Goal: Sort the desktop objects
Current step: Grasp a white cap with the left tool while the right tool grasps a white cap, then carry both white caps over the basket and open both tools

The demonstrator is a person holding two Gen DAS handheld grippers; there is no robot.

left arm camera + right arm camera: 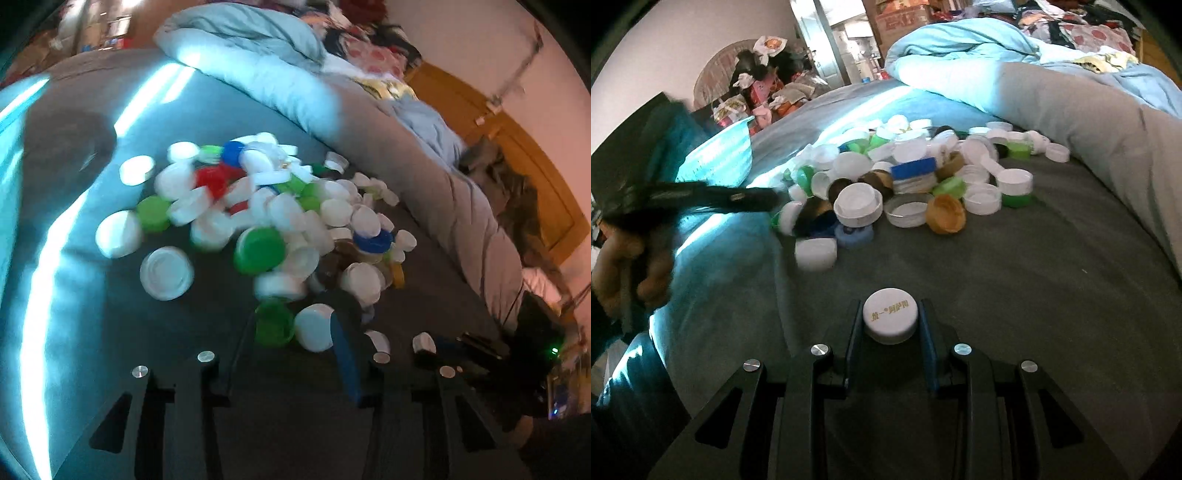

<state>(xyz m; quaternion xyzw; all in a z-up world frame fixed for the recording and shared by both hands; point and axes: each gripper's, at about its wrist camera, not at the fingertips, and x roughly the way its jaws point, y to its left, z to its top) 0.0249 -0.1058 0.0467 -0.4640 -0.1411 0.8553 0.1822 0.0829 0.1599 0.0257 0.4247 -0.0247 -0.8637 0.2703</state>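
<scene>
The right gripper [891, 325] is clamped on a white cap [890, 315] with gold print on its top, the 2 blue-lined fingers pressing its rim from either side. It sits apart from the heap of bottle caps [916, 181] spread over the grey bedspread [1052, 280] — mostly white, with green, blue, brown and tan ones mixed in, many lying open side up. A light blue basin [720, 158] stands at the far left of the right wrist view, near the heap, and may be where sorted caps go; I cannot confirm that.

The left gripper [295, 325] is nosing into the near edge of the heap. A white cap [314, 326] and a green cap [274, 325] lie side by side between its fingers, but motion blur hides whether the pads press on either — I cannot tell if it grips. In the right wrist view the same tool reaches in from the left, held by a hand [624, 273].

These caps look like thin hard plastic: very light, stiff, a little slick. A pinch across the ribbed rim should hold best, as the right one shows. On the soft bedding a cap can tip or skid away when nudged, and in a packed heap the fingers may easily catch 2 at once.
</scene>
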